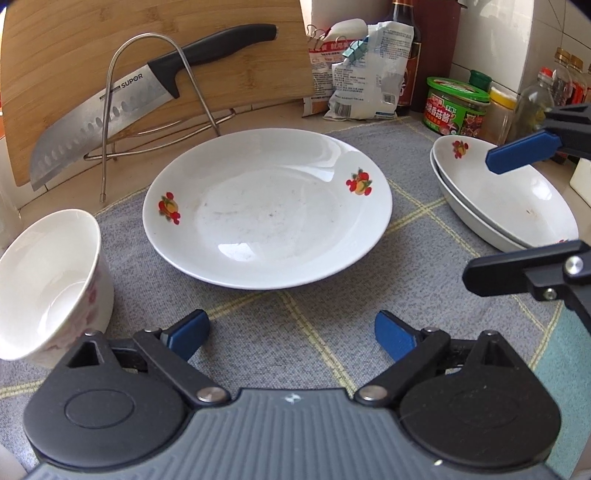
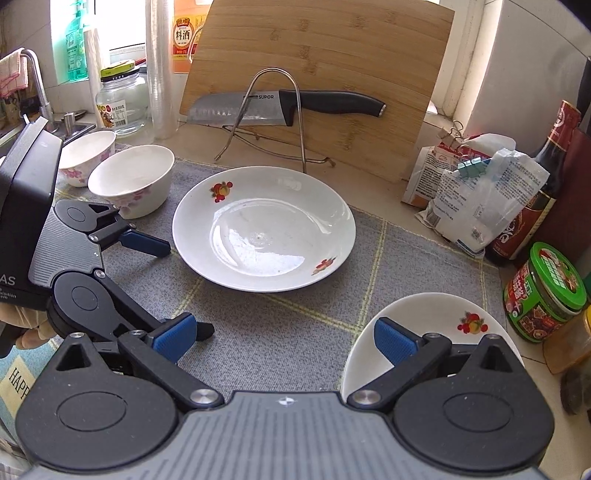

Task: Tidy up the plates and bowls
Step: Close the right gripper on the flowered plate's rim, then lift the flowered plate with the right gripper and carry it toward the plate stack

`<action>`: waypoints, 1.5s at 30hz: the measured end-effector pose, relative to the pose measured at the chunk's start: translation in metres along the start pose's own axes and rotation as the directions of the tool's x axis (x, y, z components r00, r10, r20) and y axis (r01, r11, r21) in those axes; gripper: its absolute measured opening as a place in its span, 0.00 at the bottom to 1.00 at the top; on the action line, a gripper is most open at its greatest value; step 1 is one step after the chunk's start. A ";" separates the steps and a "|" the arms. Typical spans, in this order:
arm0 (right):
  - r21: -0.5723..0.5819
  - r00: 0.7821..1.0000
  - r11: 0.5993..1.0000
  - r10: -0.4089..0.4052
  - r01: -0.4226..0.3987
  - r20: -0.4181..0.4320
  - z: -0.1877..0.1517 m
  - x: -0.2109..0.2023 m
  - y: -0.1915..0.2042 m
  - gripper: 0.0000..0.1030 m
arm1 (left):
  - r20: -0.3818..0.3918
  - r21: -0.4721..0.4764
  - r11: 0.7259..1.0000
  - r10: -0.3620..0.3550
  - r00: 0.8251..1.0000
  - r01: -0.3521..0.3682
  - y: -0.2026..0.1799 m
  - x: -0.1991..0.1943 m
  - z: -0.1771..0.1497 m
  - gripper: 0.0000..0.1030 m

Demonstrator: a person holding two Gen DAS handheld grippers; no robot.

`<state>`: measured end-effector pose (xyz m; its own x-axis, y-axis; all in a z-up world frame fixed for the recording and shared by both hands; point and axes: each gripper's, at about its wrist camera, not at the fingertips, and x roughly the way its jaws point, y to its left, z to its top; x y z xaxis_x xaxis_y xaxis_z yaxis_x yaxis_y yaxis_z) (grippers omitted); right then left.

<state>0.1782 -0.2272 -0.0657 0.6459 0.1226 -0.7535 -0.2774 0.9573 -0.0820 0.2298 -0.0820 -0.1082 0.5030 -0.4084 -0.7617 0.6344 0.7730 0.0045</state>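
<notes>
Where crockery sits, grey checked mat [image 1: 280, 325] on kitchen counter [image 1: 155, 162].

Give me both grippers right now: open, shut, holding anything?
Left gripper: open, nothing between its blue-padded fingers, short of the single white flower-print plate.
Right gripper: open, empty, beside the stacked white flower-print plates.

Bright daylight enters from the window [image 2: 110, 26] at upper left. Glare sheens the plate [image 2: 264, 229]. Fisheye bending warps the sharp frames' edges.
</notes>
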 end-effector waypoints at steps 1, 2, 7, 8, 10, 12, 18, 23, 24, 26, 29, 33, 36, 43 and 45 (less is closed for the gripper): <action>-0.004 1.000 1.000 0.008 -0.008 -0.001 0.003 0.003 -0.002 1.00 | 0.001 -0.004 1.000 0.001 1.000 -0.001 0.000 0.000 0.000 0.94; -0.005 1.000 1.000 0.019 -0.019 -0.002 0.006 0.006 -0.004 1.00 | -0.001 -0.007 1.000 0.002 1.000 -0.002 0.000 0.001 0.001 0.96; -0.014 0.998 0.998 0.062 -0.062 0.000 0.022 0.023 -0.017 1.00 | -0.010 -0.016 1.000 0.012 1.000 -0.012 0.002 0.006 0.005 1.00; -0.021 0.998 0.997 0.070 -0.070 0.001 0.026 0.027 -0.019 1.00 | -0.013 -0.016 1.000 0.013 1.000 -0.013 0.003 0.007 0.006 1.00; -0.031 0.996 0.996 0.089 -0.089 -0.004 0.033 0.035 -0.025 1.00 | -0.010 -0.018 1.000 0.014 1.000 -0.014 0.004 0.008 0.007 1.00; -0.039 0.995 0.994 0.101 -0.102 -0.019 0.040 0.044 -0.031 1.00 | -0.006 -0.016 1.000 0.013 1.000 -0.013 0.005 0.009 0.008 1.00; -0.086 0.987 0.984 0.155 -0.159 -0.048 0.062 0.073 -0.043 1.00 | 0.017 -0.017 1.000 0.015 1.000 -0.015 0.009 0.012 0.009 1.00; -0.112 0.976 0.972 0.199 -0.208 -0.089 0.080 0.100 -0.051 1.00 | 0.031 -0.024 0.999 0.024 0.999 -0.023 0.008 0.014 0.010 1.00; -0.113 0.974 0.970 0.204 -0.214 -0.097 0.083 0.105 -0.052 1.00 | 0.032 -0.024 0.999 0.025 0.999 -0.024 0.008 0.014 0.010 1.00; -0.117 0.968 0.965 0.223 -0.236 -0.120 0.089 0.116 -0.055 1.00 | 0.035 -0.022 0.999 0.024 0.999 -0.023 0.008 0.014 0.010 1.00; -0.120 0.957 0.956 0.250 -0.268 -0.145 0.096 0.130 -0.058 1.00 | 0.042 -0.022 1.000 0.024 0.999 -0.023 0.009 0.015 0.009 1.00; -0.120 0.942 0.944 0.283 -0.307 -0.181 0.105 0.148 -0.062 1.00 | 0.057 -0.024 0.999 0.028 0.998 -0.026 0.008 0.016 0.009 1.00; -0.110 0.926 0.933 0.315 -0.342 -0.206 0.110 0.159 -0.066 1.00 | 0.060 -0.022 0.999 0.026 0.998 -0.024 0.009 0.017 0.010 1.00; -0.097 0.893 0.906 0.380 -0.412 -0.243 0.115 0.171 -0.068 1.00 | 0.062 -0.019 1.000 0.022 0.998 -0.021 0.010 0.017 0.011 1.00; -0.094 0.882 0.896 0.401 -0.434 -0.248 0.116 0.174 -0.066 1.00 | 0.065 -0.016 1.000 0.021 0.998 -0.020 0.010 0.016 0.010 1.00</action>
<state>0.3911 -0.2390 -0.1153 0.2813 0.4273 -0.8592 -0.5960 0.7795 0.1926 0.2500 -0.0856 -0.1137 0.5529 -0.4228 -0.7180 0.6146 0.7888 0.0088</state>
